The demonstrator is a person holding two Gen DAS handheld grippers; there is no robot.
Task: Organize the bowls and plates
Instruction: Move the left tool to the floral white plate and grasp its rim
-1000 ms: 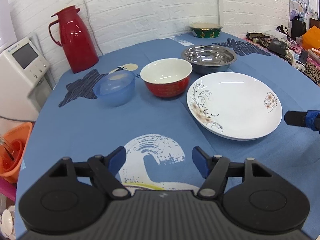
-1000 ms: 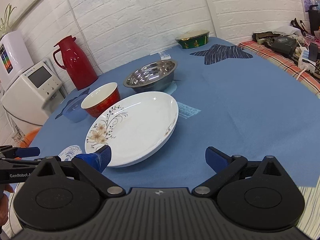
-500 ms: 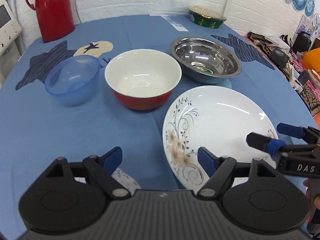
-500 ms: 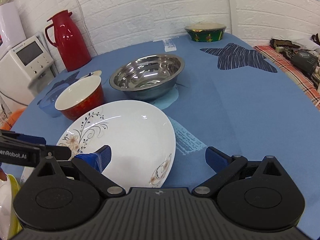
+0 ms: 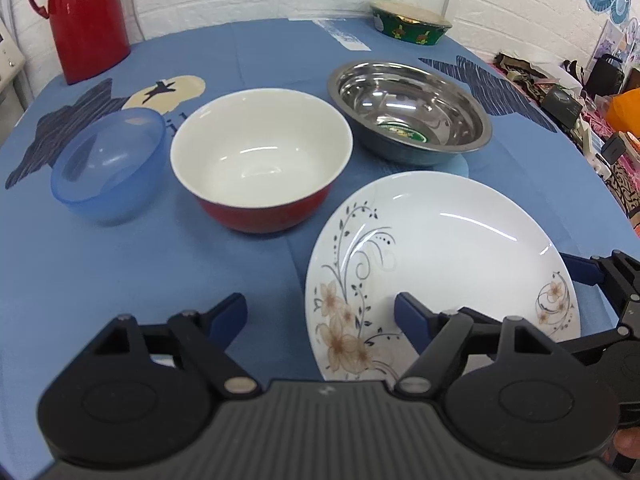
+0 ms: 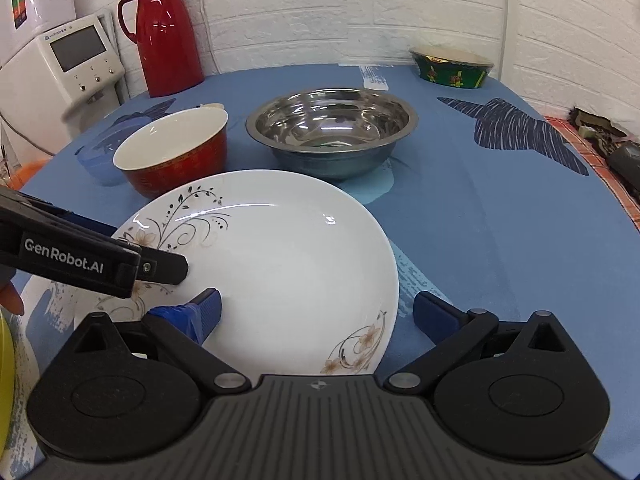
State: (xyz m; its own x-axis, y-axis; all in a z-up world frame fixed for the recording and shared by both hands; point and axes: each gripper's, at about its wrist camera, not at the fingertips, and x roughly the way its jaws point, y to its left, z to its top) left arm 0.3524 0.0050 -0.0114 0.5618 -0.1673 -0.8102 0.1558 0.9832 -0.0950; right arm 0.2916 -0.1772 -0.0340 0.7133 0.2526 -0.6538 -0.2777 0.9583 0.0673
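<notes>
Floral plate (image 6: 288, 264) flat, both hand-held grippers (image 5: 320, 312) (image 6: 316, 308) released, straddling its rim

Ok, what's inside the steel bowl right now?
The steel bowl holds no dish or food. The left wrist view shows a green and yellow patch at its bottom, sticker or reflection, unclear. The cloth under it is covered.

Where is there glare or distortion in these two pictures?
Left wrist view: light streaks on the white plate and steel bowl, table edge bowed by fisheye. Right wrist view: glare on the red jug and plate, brick wall lines curved.
</notes>
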